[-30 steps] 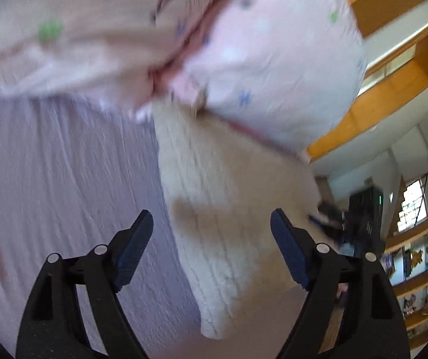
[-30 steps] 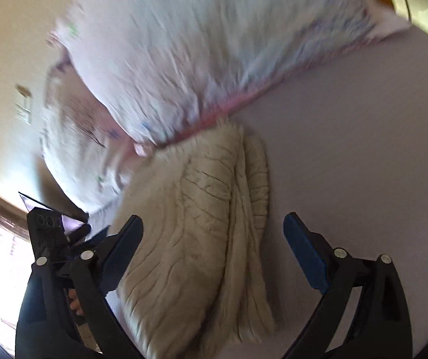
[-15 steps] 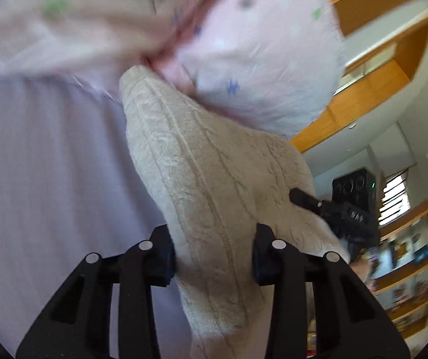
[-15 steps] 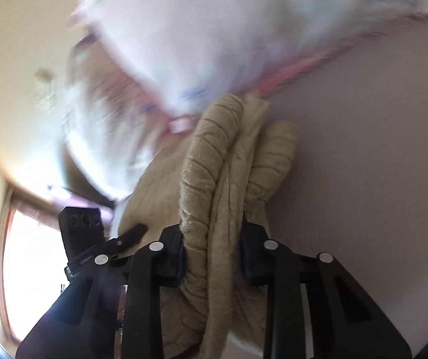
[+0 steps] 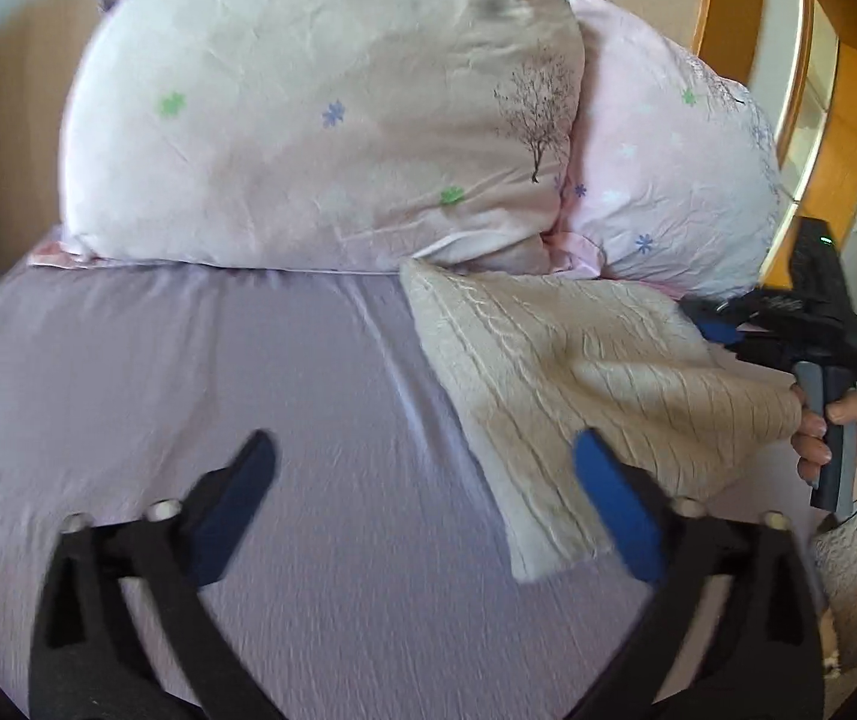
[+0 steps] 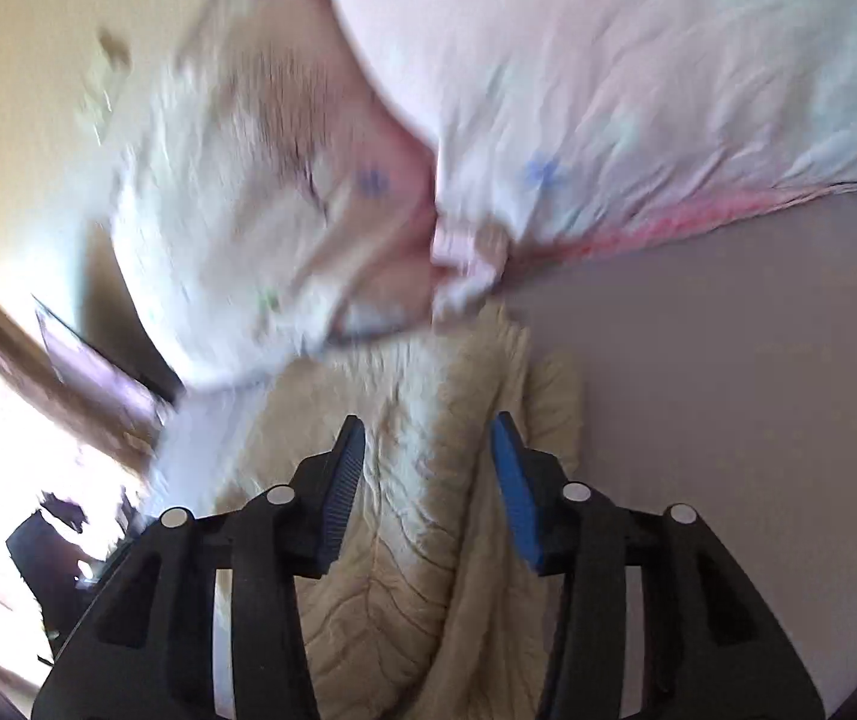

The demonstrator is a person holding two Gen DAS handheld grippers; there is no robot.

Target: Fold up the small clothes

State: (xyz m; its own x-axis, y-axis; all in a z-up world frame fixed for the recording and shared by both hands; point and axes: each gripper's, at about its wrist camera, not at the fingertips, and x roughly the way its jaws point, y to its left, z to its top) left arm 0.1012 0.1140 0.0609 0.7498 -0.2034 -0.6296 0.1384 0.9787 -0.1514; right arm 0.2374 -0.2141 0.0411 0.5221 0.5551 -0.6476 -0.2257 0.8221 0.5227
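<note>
Spreading wide over smooth lilac bedsheet (image 5: 200, 372), the left gripper (image 5: 422, 498) holds nothing, its blue-padded black fingers well apart. To its right lies the folded cream sweater (image 5: 554, 372), a chunky cable-knit with ribbed ridges, its far corner touching the two puffy, crinkled pink pillows (image 5: 320, 120) printed with small flowers and a bare tree. At the sweater's right edge, the right gripper (image 6: 428, 480) has its jaws partly parted, the thick rolled knit edge lying between the ridged blue pads (image 6: 512, 492); whether they press the cloth cannot be told. A hand (image 5: 836, 438) grips its grey handle.
</note>
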